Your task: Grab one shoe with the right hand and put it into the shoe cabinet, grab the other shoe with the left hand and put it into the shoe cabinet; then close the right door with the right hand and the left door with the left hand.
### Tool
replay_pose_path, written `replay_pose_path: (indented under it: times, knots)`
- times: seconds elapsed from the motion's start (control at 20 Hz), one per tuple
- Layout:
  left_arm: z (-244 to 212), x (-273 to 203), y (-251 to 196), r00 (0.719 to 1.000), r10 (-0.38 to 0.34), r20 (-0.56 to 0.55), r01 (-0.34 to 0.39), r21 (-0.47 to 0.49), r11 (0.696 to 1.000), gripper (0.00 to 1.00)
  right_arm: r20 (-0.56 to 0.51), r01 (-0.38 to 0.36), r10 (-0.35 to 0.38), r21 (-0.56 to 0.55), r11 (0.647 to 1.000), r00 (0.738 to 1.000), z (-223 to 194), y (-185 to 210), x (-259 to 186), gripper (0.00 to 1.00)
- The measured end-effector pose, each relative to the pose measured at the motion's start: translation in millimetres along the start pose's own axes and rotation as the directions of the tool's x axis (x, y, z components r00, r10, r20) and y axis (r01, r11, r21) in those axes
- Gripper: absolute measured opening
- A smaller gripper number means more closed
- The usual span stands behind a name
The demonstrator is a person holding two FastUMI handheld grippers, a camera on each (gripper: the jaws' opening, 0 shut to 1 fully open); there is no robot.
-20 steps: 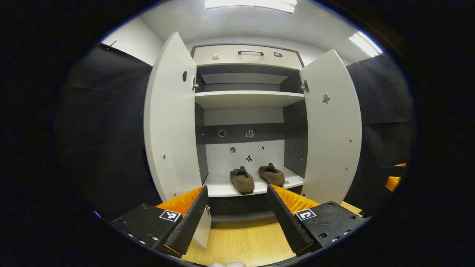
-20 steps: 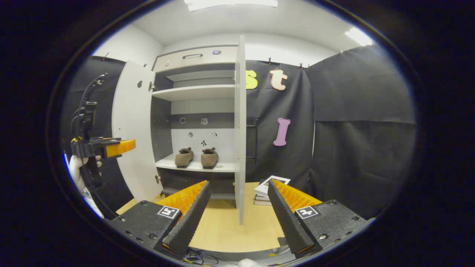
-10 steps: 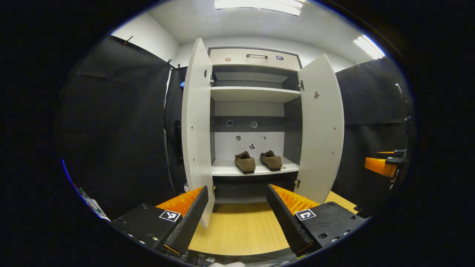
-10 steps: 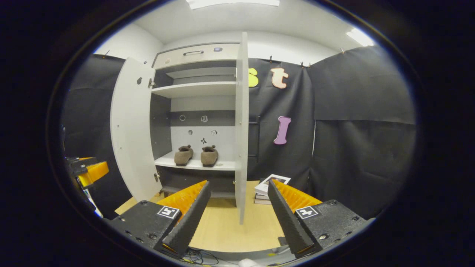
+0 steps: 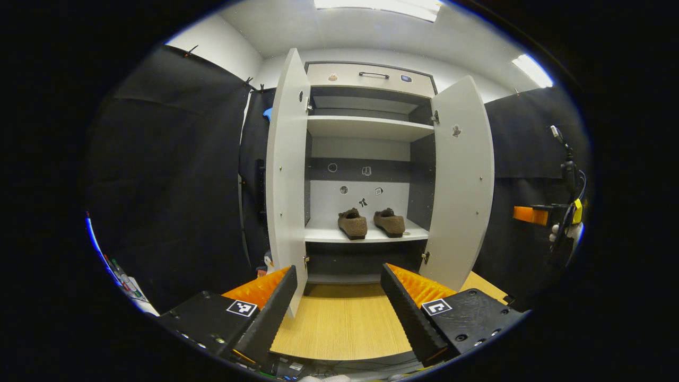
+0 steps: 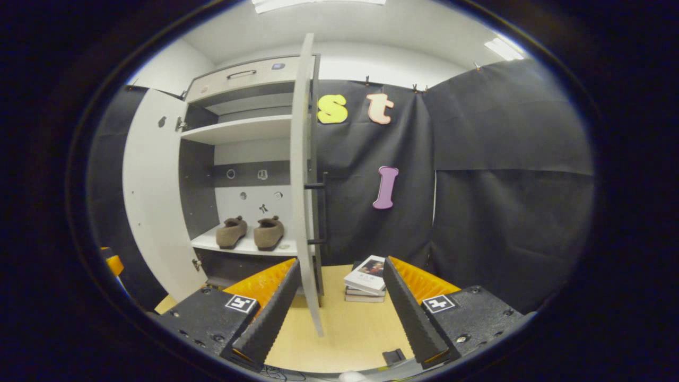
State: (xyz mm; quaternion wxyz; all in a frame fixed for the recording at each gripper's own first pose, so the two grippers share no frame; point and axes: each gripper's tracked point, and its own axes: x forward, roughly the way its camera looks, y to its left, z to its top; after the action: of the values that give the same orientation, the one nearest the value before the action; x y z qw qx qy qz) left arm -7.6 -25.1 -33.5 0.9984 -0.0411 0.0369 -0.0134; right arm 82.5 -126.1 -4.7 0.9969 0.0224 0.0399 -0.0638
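Brown shoes sit side by side on the shoe cabinet shelf, both doors open. Left gripper and right gripper both gape empty. Right gripper view adds stacked books, partly hidden behind a finger.

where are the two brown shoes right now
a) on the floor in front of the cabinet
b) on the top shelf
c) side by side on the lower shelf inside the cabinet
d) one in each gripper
c: the two brown shoes sit side by side on the lower shelf of the open cabinet, and both grippers are empty.
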Motion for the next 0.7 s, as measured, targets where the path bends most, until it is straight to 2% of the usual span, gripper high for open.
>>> replay_pose_path:
  times: [0.2,0.4,0.7]
  knots:
    - [-3.7,0.1,-6.5,1.000,0.027,-0.007,-0.027,0.003,1.000,0.96,0.015,0.021,-0.021,-0.012,1.000,1.000,18.5,-20.3,47.9,0.99]
    - [-7.0,4.2,-15.7,0.999,0.035,-0.022,-0.036,-0.015,0.999,0.96,0.056,0.012,-0.013,0.006,1.000,0.998,41.2,-22.7,88.1,0.99]
    - [-9.2,6.1,-20.1,0.998,0.046,-0.039,-0.046,-0.016,0.999,0.96,0.082,-0.045,0.048,-0.035,0.998,0.996,48.5,-8.3,104.2,0.96]
